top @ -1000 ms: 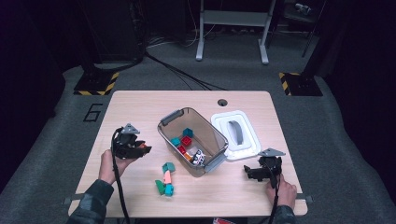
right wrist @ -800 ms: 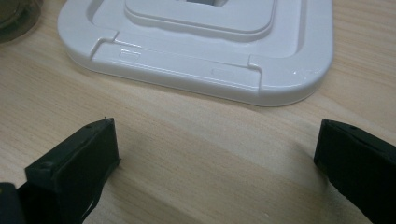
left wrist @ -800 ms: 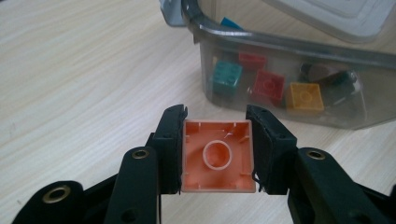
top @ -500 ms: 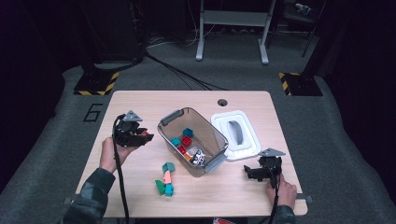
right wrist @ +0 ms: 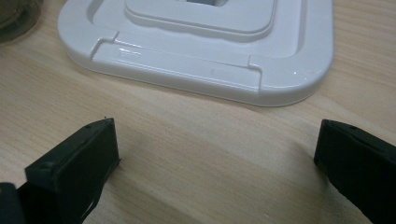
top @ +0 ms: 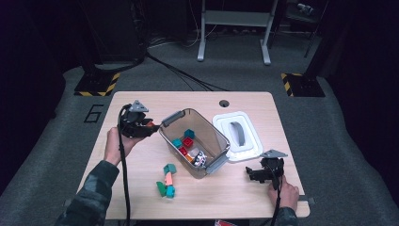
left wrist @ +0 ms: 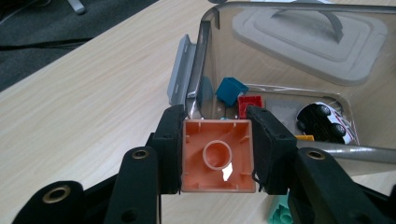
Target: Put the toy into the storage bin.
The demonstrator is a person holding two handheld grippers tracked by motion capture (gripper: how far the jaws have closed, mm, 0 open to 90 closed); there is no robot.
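Gripping an orange toy brick by its two sides, hollow underside toward the cam, the left gripper hung just left of the clear plastic bin, near its grey latch. Bin held a teal block, red brick & a toy car. Right gripper sat low over the table, jaws wide apart w/ nothing between, just short of the white lid. Loose bricks lay in front of the bin.
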